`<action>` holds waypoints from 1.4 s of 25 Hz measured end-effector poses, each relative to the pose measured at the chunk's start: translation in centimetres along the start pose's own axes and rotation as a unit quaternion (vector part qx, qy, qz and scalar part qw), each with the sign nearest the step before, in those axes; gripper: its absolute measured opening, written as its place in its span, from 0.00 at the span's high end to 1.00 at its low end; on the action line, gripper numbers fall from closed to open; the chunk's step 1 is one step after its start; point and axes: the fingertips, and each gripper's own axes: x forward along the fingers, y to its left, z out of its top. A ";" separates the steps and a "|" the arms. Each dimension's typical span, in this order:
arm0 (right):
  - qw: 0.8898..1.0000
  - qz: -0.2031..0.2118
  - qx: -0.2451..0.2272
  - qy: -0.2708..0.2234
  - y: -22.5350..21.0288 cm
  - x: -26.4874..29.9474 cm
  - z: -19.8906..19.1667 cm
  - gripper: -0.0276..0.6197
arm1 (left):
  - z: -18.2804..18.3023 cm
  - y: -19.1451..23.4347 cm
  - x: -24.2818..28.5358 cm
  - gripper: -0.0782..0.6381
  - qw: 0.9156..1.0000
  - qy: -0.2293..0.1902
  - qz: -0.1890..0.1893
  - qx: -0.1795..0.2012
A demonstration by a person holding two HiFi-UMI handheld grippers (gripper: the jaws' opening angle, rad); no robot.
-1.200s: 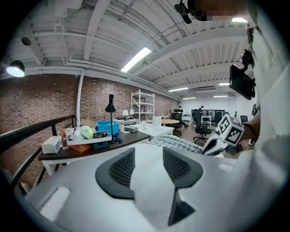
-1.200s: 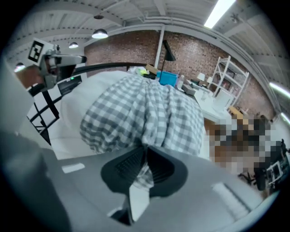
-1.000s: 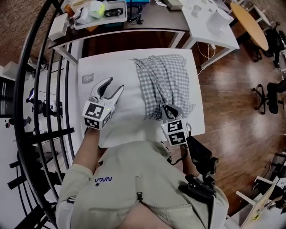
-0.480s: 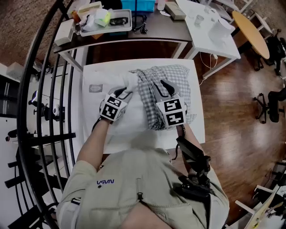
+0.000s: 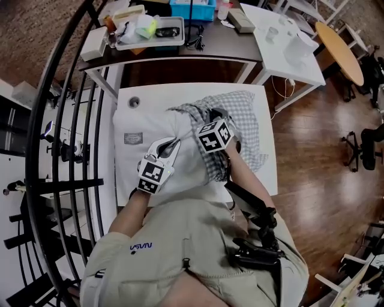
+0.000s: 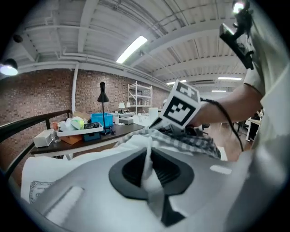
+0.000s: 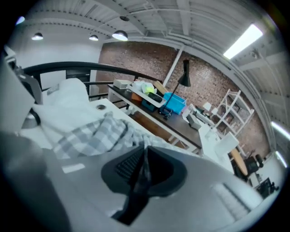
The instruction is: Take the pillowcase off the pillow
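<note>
A white pillow (image 5: 150,123) lies on the white table (image 5: 268,180), and the grey-and-white checked pillowcase (image 5: 246,117) is bunched over its right part. My left gripper (image 5: 170,144) (image 6: 147,152) has just been closing and is shut on a fold of the white pillow near the pillowcase's edge. My right gripper (image 5: 213,115) (image 7: 145,158) has also just been closing. It is shut on a pinch of the checked pillowcase (image 7: 97,133) beside the left gripper. The two grippers sit close together at the middle of the table.
A dark desk (image 5: 222,45) behind the table carries a tray (image 5: 150,30) and a blue box (image 5: 192,9). A white side table (image 5: 288,45) stands at the back right. A black railing (image 5: 66,138) runs along the left, and wood floor (image 5: 318,156) lies to the right.
The left gripper went from open to shut on the pillow and drew back toward me. The right gripper moved up and left across the checked cloth. More white pillow shows.
</note>
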 end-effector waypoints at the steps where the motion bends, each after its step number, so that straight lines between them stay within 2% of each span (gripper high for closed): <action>1: 1.000 -0.015 -0.004 -0.002 -0.7 -0.2 0.2 0.92 | 1.1 0.0 -0.9 0.85 1.000 -0.021 0.004 -0.003; 5: 0.997 -0.078 0.008 -0.012 -5.9 -1.4 0.7 0.93 | 5.1 0.1 -4.8 0.86 0.995 -0.093 0.003 -0.019; 8: 0.991 -0.127 0.028 -0.005 -10.4 -2.8 -0.7 0.93 | 7.0 0.0 -7.7 0.86 0.991 -0.126 -0.006 -0.044; 11: 0.985 -0.164 0.052 0.012 -13.8 -3.9 -3.4 0.93 | 6.8 0.9 -9.3 0.86 0.987 -0.140 -0.002 -0.080; 14: 0.981 -0.172 0.083 0.039 -14.8 -3.3 -6.4 0.93 | 5.2 2.6 -8.4 0.87 0.988 -0.129 0.002 -0.088; 17: 0.980 -0.163 0.093 0.066 -13.6 -1.5 -9.0 0.93 | 3.1 4.4 -5.8 0.87 0.990 -0.102 0.010 -0.093; 19: 0.983 -0.149 0.096 0.057 -12.8 -0.9 -9.4 0.92 | 1.8 5.4 -3.9 0.87 0.992 -0.081 0.016 -0.093; 21: 0.985 -0.137 0.104 0.031 -12.5 -1.3 -8.8 0.90 | 1.0 5.7 -2.3 0.86 0.995 -0.061 0.016 -0.072; 23: 0.984 -0.126 0.126 0.007 -12.3 -2.7 -8.1 0.82 | 1.1 5.6 -1.3 0.84 0.997 -0.053 0.014 -0.045; 25: 0.981 -0.116 0.154 -0.010 -11.5 -4.6 -7.5 0.76 | 1.8 5.4 -1.0 0.77 0.998 -0.059 0.013 -0.025; 28: 0.978 -0.097 0.182 -0.024 -8.1 -8.3 -8.1 0.76 | 3.1 3.8 -2.7 0.69 0.998 -0.054 0.014 0.004; 31: 0.979 -0.066 0.193 -0.027 -3.3 -12.5 -9.5 0.74 | 2.5 -0.2 -5.3 0.64 0.999 -0.017 -0.018 0.042; 35: 0.978 -0.012 0.206 -0.013 2.8 -15.9 -11.2 0.70 | -1.9 -5.1 -5.3 0.48 0.993 0.049 -0.085 0.070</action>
